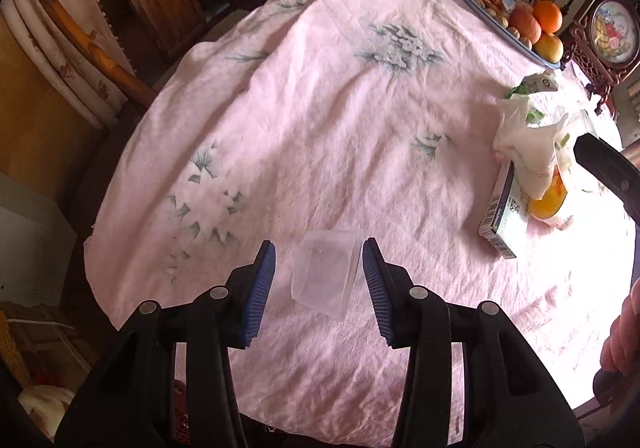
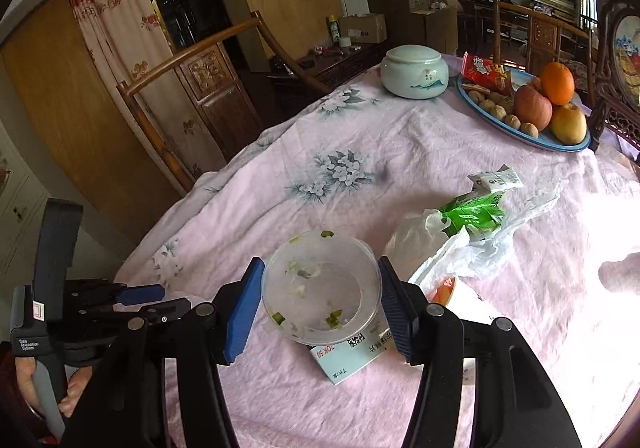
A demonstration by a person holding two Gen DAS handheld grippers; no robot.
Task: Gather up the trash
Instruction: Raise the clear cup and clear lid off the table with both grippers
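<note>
My left gripper (image 1: 319,260) is open, its blue pads on either side of a small clear plastic box (image 1: 325,275) lying on the pink tablecloth (image 1: 320,119). My right gripper (image 2: 320,280) is shut on a round clear plastic container (image 2: 320,286) with green food scraps inside, held just above the cloth. Beside it lie a white plastic bag (image 2: 472,248) with a green carton (image 2: 474,213) and a white-blue cardboard box (image 2: 348,354). The same pile of bag (image 1: 528,139) and box (image 1: 502,207) shows at the right in the left wrist view.
A blue fruit plate (image 2: 520,135) with apples, an orange, walnuts and a snack pack stands at the far right, a lidded ceramic jar (image 2: 414,71) beside it. Wooden chairs (image 2: 192,87) ring the table. The left gripper (image 2: 132,300) shows at the left in the right wrist view.
</note>
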